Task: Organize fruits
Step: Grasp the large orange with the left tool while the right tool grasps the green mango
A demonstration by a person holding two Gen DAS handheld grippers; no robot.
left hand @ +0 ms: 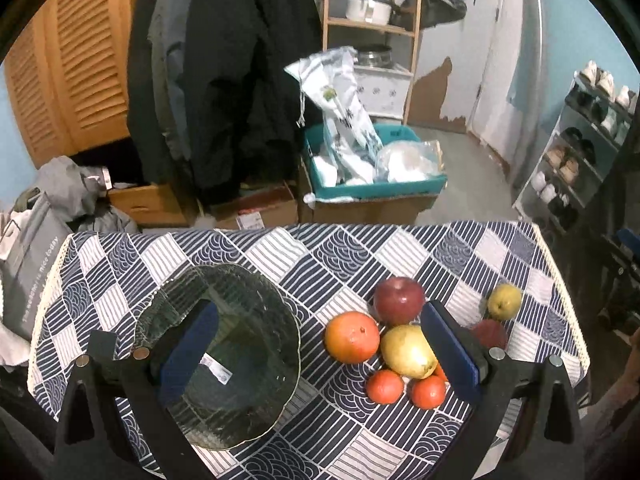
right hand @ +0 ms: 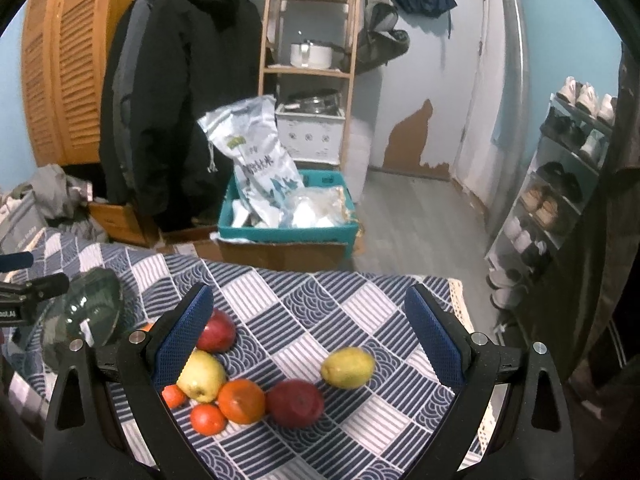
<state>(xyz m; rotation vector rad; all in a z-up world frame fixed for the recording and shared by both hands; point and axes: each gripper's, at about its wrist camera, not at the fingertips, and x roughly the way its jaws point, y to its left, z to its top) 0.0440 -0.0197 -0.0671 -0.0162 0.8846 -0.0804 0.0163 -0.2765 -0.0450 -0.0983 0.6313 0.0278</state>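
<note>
A dark glass plate lies on the left of the checked tablecloth; my left gripper hangs open above it, its left finger over the plate, its right finger by the fruit. The pile holds a red apple, a large orange, a yellow pear and small tangerines. A yellow-green pear lies apart at the right. My right gripper is open above the same fruit: a red apple, an orange and the lone pear. The plate shows at its left.
The table's far edge drops to a floor with a teal crate on cardboard boxes. A wooden shelf, hanging coats and a shoe rack stand beyond. A grey bag sits left of the table.
</note>
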